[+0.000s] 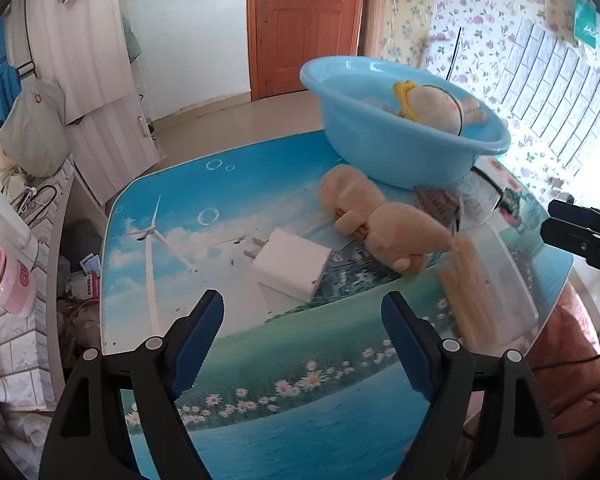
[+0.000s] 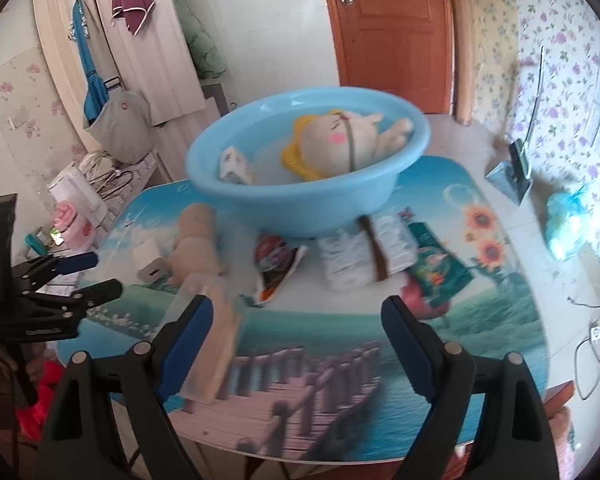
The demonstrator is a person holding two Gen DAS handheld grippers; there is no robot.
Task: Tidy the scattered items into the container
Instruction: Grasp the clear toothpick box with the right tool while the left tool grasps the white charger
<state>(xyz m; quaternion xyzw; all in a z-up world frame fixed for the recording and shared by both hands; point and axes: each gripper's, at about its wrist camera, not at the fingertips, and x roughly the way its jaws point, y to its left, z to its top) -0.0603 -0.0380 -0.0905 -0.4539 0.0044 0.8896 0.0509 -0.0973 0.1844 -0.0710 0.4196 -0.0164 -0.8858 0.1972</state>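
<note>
While both jaws gape empty, the white charger (image 1: 290, 264) points its prongs toward the far-left table edge.

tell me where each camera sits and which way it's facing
Left wrist: on the left hand-held gripper, looking along its open fingers over the table at the white charger and blue basin; the right hand-held gripper shows at the right edge.
Right wrist: on the right hand-held gripper, facing the basin across the table; the left hand-held gripper shows at left.
Shared: basin, charger, tan plush toy, door.
</note>
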